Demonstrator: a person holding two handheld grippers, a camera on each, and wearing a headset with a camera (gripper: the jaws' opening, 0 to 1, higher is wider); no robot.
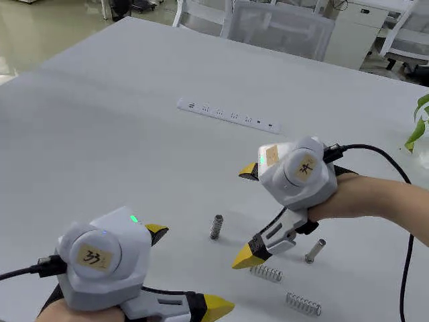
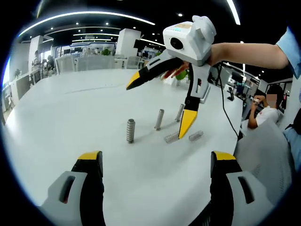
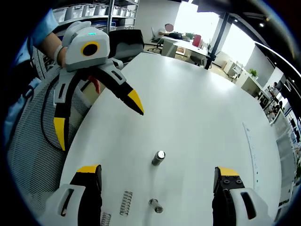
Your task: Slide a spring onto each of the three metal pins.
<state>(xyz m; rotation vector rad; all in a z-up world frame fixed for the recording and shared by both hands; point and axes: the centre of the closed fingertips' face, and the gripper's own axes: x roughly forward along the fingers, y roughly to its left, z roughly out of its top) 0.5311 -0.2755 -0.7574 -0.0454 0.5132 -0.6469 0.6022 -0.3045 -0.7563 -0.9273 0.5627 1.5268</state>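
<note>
A metal pin [image 1: 216, 227] stands on the white table [image 1: 120, 121] with a spring wound around it, also seen in the left gripper view as the coiled pin [image 2: 130, 130]. Two bare pins [image 2: 160, 119] [image 2: 180, 112] stand behind it; one bare pin [image 1: 315, 250] shows beside my right gripper. Two loose springs [image 1: 267, 272] [image 1: 303, 303] lie flat near it. My right gripper [image 1: 246, 215] hovers open over the pins, its lower tip just above a loose spring [image 2: 171, 137]. My left gripper [image 1: 188, 268] is open and holds nothing, close to the near edge.
A white power strip [image 1: 228, 115] lies across the middle of the table. Mesh chairs [image 1: 278, 27] stand at the far edge, and a green plant [image 1: 419, 124] is at the right edge. A black cable [image 1: 402, 201] trails from the right gripper.
</note>
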